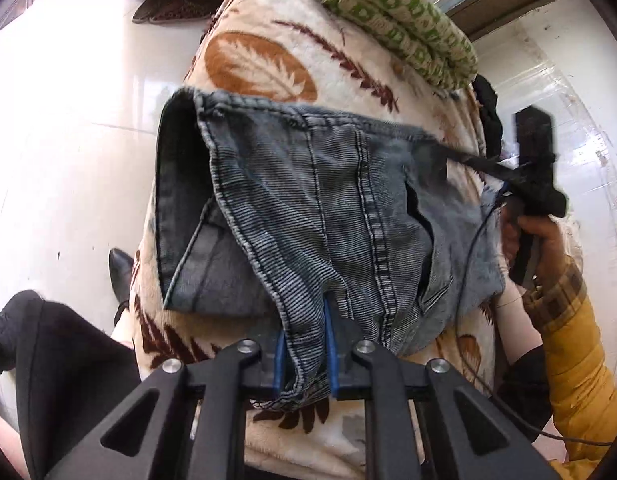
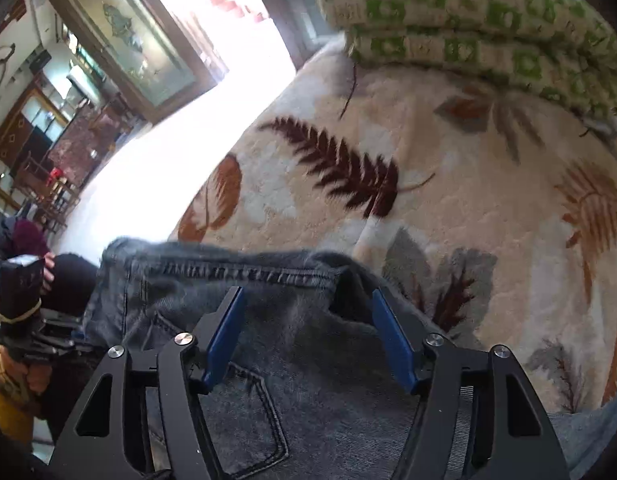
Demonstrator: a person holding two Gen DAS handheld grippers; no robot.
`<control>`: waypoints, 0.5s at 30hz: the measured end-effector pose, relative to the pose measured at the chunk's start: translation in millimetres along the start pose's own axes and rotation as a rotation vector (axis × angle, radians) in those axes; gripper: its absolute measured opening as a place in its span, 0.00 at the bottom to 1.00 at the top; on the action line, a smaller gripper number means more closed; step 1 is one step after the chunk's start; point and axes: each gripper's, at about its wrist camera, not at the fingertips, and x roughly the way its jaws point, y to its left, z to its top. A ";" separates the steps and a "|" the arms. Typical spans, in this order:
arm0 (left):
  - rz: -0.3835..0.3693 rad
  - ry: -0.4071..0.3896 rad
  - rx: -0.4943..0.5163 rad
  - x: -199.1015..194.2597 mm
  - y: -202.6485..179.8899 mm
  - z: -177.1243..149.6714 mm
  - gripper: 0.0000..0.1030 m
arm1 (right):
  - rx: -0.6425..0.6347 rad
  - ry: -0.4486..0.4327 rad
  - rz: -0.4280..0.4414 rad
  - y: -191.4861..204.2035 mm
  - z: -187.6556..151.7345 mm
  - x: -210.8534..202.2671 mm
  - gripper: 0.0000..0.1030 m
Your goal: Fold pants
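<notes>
1. Faded grey-blue denim pants, folded, lie on a cream fleece blanket with brown leaf print.
2. Left gripper: jaws narrowed onto a stitched denim edge.
3. Right gripper: jaws wide apart above the denim, gripping nothing.
</notes>
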 end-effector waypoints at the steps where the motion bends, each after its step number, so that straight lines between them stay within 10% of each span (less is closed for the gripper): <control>1: 0.001 -0.007 0.006 -2.1 0.2 2.0 0.16 | -0.019 0.028 -0.026 1.8 -0.7 7.5 0.32; 2: 0.007 -0.016 0.015 -4.4 -0.7 4.5 0.15 | -0.043 0.046 -0.055 5.0 -1.3 14.0 0.07; 9: 0.020 -0.178 0.094 -39.2 -19.1 42.4 0.07 | -0.017 -0.158 -0.086 5.5 19.3 -12.7 0.08; 15: 0.154 -0.038 0.030 4.6 13.7 59.7 0.08 | 0.025 -0.149 -0.167 0.2 31.0 15.9 0.08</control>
